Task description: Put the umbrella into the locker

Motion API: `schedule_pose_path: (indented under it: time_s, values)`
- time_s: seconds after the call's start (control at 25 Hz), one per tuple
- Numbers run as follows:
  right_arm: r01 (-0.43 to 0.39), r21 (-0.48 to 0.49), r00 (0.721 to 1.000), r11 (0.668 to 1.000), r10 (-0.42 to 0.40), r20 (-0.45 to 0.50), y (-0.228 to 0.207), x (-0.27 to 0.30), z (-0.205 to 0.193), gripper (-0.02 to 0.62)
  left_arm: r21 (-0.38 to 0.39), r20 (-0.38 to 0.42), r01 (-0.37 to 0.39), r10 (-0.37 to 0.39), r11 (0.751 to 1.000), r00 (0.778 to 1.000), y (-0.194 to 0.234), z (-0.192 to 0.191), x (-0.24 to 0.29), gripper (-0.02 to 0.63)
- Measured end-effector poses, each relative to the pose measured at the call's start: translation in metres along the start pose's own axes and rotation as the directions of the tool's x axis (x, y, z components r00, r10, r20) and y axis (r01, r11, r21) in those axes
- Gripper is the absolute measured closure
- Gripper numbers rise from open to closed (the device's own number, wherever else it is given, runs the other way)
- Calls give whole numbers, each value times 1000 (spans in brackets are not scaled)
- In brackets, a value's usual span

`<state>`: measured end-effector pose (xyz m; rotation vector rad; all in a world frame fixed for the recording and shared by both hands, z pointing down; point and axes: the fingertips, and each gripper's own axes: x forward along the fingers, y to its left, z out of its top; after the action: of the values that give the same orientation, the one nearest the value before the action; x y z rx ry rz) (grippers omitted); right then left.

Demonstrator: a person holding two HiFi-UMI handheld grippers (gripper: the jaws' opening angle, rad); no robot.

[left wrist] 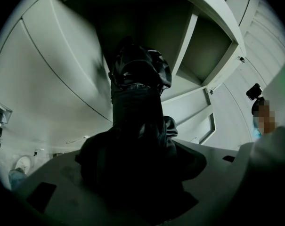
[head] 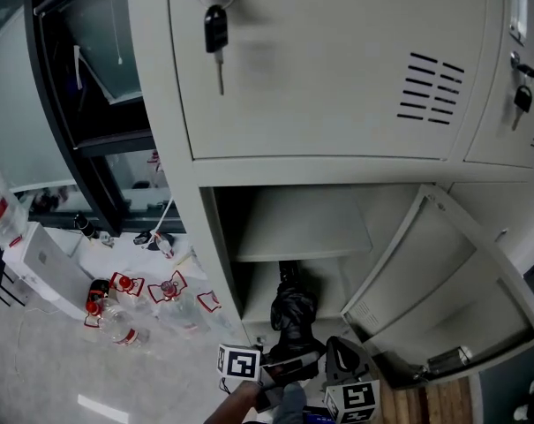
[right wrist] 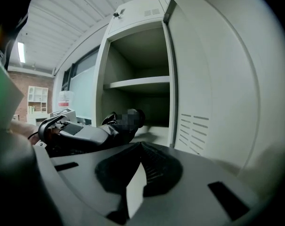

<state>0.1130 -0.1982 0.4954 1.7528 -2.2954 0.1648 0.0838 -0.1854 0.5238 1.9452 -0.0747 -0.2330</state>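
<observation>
A folded black umbrella [head: 293, 312] lies with its far end inside the open lower locker compartment [head: 249, 281], under the shelf [head: 302, 228]. My left gripper [head: 289, 362] is shut on the umbrella's near end. In the left gripper view the umbrella [left wrist: 137, 102] fills the jaws of the left gripper [left wrist: 137, 173] and points into the compartment. My right gripper [head: 342, 356] hovers just right of it, shut and empty. From the right gripper [right wrist: 140, 171], the umbrella [right wrist: 116, 128] and the left gripper [right wrist: 62, 133] show at the locker mouth.
The locker door [head: 443, 281] hangs open to the right. A key [head: 216, 29] dangles from the upper door's lock. Several plastic bottles [head: 125, 312] and a white box [head: 50, 268] lie on the floor to the left.
</observation>
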Motion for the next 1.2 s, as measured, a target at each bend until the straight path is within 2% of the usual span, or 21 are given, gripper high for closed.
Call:
schedule_pose_path:
  time_s: [0.28,0.44,0.76,0.92,1.08,1.2]
  values:
    - [-15,8,1000,1000,15,-8,-5,16,0,595,-28,8,-3,3,1000,1000,10,11,7,328]
    - [-13,11,1000,1000,13,-15,-10,22,-2,595,-89,22,5,-3,996,1000,14,16,10,328]
    - [-24,18,999,1000,24,-21,-11,30,-4,595,-68,18,5,-4,998,1000,23,28,16,328]
    - [-34,23,999,999,35,-22,-12,35,-4,595,-140,48,25,-19,990,999,26,33,19,328]
    - [-34,23,999,999,35,-29,-14,38,-5,595,-117,45,39,-34,992,998,28,41,21,328]
    - [-37,21,999,999,38,-33,-15,39,-6,595,-163,58,64,-55,984,997,27,44,24,328]
